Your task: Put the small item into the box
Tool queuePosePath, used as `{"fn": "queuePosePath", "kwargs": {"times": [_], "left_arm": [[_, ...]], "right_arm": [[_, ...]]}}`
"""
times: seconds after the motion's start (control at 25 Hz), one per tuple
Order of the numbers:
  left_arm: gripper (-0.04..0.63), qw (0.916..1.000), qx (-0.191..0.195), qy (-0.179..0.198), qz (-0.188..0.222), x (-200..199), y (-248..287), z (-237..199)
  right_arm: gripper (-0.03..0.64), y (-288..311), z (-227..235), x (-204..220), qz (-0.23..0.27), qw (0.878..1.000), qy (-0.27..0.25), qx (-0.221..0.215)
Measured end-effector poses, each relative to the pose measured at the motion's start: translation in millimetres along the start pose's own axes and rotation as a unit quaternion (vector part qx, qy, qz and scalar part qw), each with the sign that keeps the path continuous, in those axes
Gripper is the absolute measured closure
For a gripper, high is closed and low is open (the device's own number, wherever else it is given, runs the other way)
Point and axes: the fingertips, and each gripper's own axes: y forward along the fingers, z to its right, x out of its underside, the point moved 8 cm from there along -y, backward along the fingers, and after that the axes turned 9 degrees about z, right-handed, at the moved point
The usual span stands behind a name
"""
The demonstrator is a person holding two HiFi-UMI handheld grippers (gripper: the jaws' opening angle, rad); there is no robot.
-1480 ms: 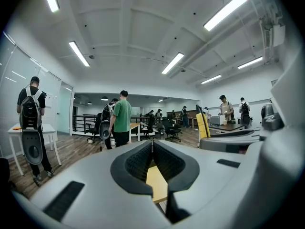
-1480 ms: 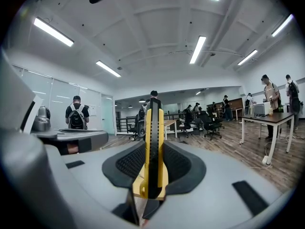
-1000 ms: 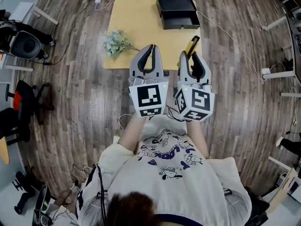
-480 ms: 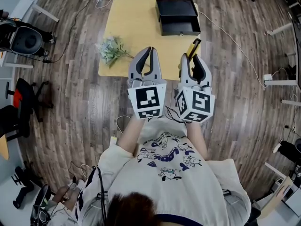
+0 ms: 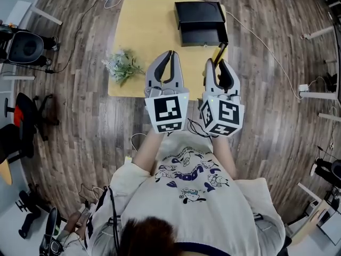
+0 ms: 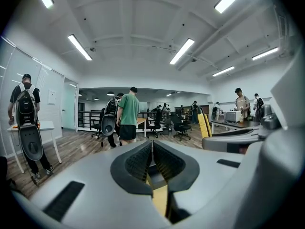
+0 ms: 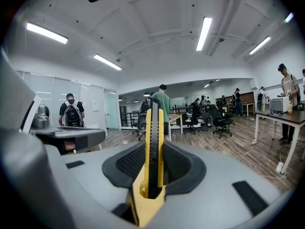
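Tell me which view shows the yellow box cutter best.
The right gripper view: the box cutter stands upright at centre, clamped in the right gripper, yellow body and black slider clear. The head view shows only its end poking past the gripper; the left gripper view catches a thin yellow sliver at the right.

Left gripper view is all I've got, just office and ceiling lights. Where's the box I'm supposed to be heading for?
Observer: The black box sits at the far right corner of the yellow table, seen from the head view.
Operator: Is the right tool carrying the item?
Observer: Yes. The right tool is closed on a yellow and black utility knife, which sticks out past its tips.
Operator: Anything else on that table?
Observer: A sprig of greenery lies at its left edge.
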Motion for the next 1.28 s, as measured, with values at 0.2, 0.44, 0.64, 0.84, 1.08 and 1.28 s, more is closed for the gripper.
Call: {"fn": "queuePosePath", "kwargs": {"times": [0.2, 0.44, 0.64, 0.84, 1.08, 1.28], "left_arm": [[0.574, 0.9999, 0.004, -0.003, -0.010, 6, 36, -11], [0.574, 0.9996, 0.005, -0.008, -0.026, 12, 77, -29], [0.574, 0.9991, 0.006, -0.012, -0.041, 19, 106, -42], [0.574, 0.9982, 0.011, -0.015, -0.057, 28, 130, -50], [0.574, 0.9964, 0.018, -0.022, -0.079, 45, 155, -59], [0.574, 0.9946, 0.028, -0.027, -0.096, 60, 172, -65]], "right_arm": [[0.486, 36, 10, 2, -0.008, 1.000, -0.004, 0.007], [0.486, 80, 18, 6, -0.026, 1.000, -0.005, 0.014], [0.486, 113, 21, 11, -0.041, 0.999, -0.006, 0.015], [0.486, 140, 26, 17, -0.055, 0.998, -0.007, 0.016], [0.486, 168, 32, 31, -0.076, 0.997, -0.010, 0.020], [0.486, 188, 37, 45, -0.089, 0.996, -0.017, 0.021]]}}
